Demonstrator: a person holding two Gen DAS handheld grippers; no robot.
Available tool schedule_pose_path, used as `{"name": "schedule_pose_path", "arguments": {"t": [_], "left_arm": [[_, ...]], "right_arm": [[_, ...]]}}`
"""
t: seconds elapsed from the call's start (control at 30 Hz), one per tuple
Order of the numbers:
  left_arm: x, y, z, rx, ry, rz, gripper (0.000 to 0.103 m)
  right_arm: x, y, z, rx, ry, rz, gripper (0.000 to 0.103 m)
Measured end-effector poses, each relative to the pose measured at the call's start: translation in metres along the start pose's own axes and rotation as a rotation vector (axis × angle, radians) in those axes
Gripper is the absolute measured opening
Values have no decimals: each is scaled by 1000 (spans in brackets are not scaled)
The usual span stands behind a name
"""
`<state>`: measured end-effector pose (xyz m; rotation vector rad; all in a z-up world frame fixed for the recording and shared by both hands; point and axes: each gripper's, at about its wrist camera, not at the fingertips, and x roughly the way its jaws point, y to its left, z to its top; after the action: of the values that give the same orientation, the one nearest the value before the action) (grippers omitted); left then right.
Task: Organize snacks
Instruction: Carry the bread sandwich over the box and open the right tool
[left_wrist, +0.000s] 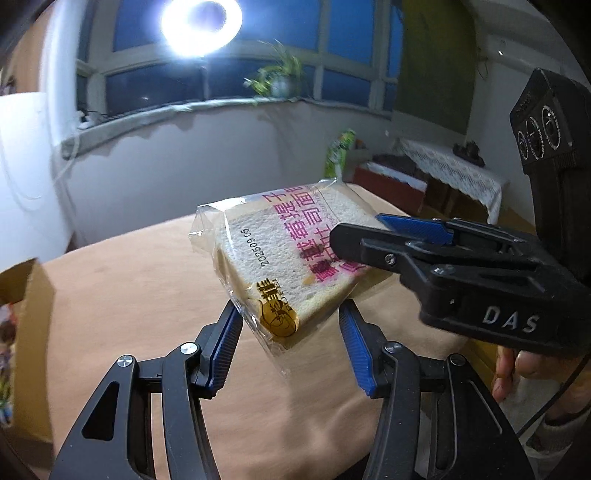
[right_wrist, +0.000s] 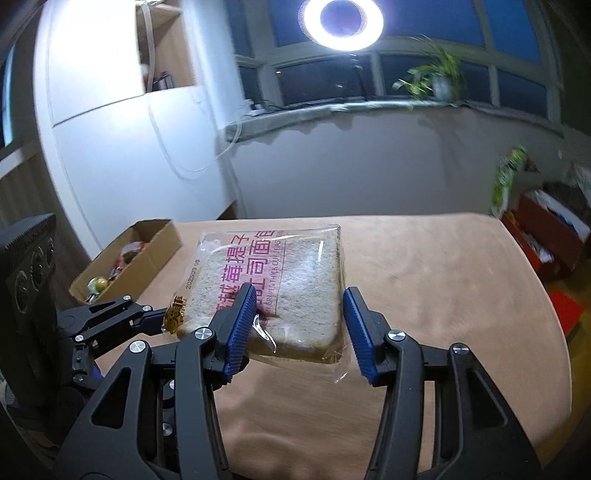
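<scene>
A clear bag of sliced bread (left_wrist: 280, 254) (right_wrist: 273, 280) with pink print hangs in the air above the tan table (left_wrist: 129, 295) (right_wrist: 443, 295). My left gripper (left_wrist: 290, 347) is shut on the bag's near corner, where the gold label is, a blue pad on each side. My right gripper (right_wrist: 297, 330) is shut on the bag's other end. In the left wrist view it reaches in from the right, one black finger (left_wrist: 354, 247) lying over the print. In the right wrist view the left gripper's fingers (right_wrist: 144, 317) meet the bag's left corner.
An open cardboard box (right_wrist: 155, 236) (left_wrist: 33, 295) with several snacks inside stands at the table's left side. A green snack bag (right_wrist: 506, 177) (left_wrist: 338, 151) and a red box (right_wrist: 546, 236) lie beyond the table on the right. A person's hand (left_wrist: 517, 369) holds the right gripper.
</scene>
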<state>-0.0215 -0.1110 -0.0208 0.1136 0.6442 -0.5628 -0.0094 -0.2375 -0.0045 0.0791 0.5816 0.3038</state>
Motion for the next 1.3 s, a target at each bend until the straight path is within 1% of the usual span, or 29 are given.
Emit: {"name": "schedule_pose_path", "arguments": {"t": [0.2, 0.3, 0.43, 0.53, 0.7, 0.87, 1.0, 1.07, 1.1, 1.13, 1.17, 1.2, 1.23, 1.3], "left_arm": [[-33, 46, -11, -62, -51, 58, 53], [-50, 67, -17, -81, -72, 101, 53], [-72, 102, -26, -140, -105, 152, 53], [-87, 132, -32, -182, -121, 202, 53], [-108, 176, -44, -230, -136, 301, 53], [-117, 210, -56, -284, -139, 362, 53], [-118, 230, -64, -315, -128, 391, 53], [-115, 240, -68, -338, -114, 406, 54], [-114, 245, -71, -348, -104, 412, 58], [-111, 250, -74, -362, -86, 422, 64], [-112, 254, -78, -370, -82, 431, 76], [-112, 255, -81, -376, -83, 445, 82], [-113, 256, -84, -381, -85, 456, 82], [-116, 258, -91, -395, -76, 469, 82]], "right_arm": [[17, 64, 17, -88, -2, 50, 51], [26, 98, 25, -133, -1, 85, 51], [43, 142, 37, -199, 4, 134, 51], [61, 181, 44, -249, 9, 183, 51], [88, 233, 51, -313, 23, 255, 51], [113, 272, 54, -358, 40, 309, 51], [130, 289, 51, -374, 60, 339, 51], [146, 298, 47, -390, 90, 350, 51], [152, 301, 46, -409, 97, 338, 52], [157, 302, 45, -425, 90, 307, 52], [158, 300, 44, -427, 79, 291, 52], [158, 297, 43, -417, 75, 297, 57], [157, 293, 41, -406, 72, 302, 65], [155, 287, 39, -398, 59, 282, 70]]}}
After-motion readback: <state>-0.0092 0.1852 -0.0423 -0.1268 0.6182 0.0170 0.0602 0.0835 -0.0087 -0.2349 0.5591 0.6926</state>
